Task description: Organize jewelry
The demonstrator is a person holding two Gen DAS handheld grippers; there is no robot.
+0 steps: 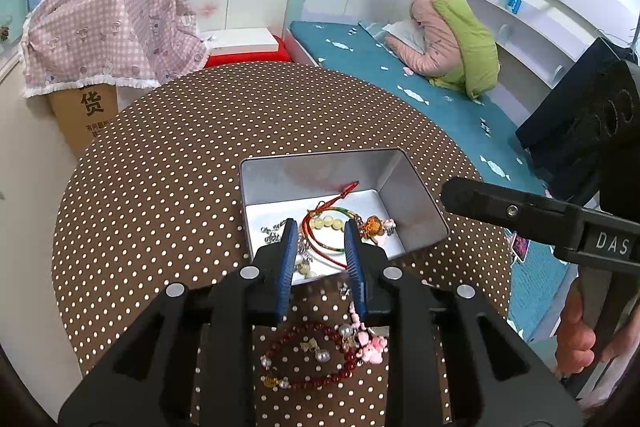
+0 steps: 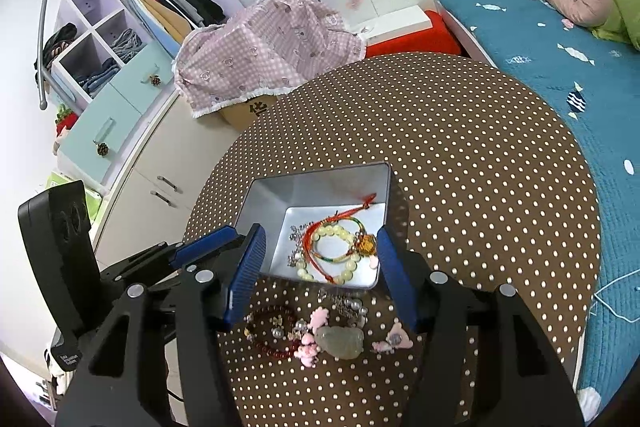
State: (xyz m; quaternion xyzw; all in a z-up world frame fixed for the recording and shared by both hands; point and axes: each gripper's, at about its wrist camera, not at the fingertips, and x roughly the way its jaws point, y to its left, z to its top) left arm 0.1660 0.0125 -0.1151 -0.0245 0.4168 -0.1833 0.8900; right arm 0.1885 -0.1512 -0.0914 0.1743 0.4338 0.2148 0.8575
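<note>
- Left gripper (image 1: 321, 227) hangs over the near edge of the tin, blue pads spread with nothing between them.
- Right gripper (image 2: 321, 233) is parted wide and empty, fingers flanking the tin's near wall in its own view.
- Nearest, on the dotted tablecloth (image 2: 460, 163) at 6 o'clock from the tin: a dark red bead bracelet (image 1: 320, 359) with pearls, and at its 3 o'clock pink charms (image 2: 312, 345) around a grey-green stone pendant (image 2: 340, 341).
- Silver tin (image 2: 320, 183) sits mid-table, holding a pale yellow bead bracelet (image 2: 340, 233), a red cord bracelet (image 2: 316, 247) and an amber charm (image 2: 366, 245).
- At 1 o'clock, beyond the table, a blue bed (image 2: 560, 39).
</note>
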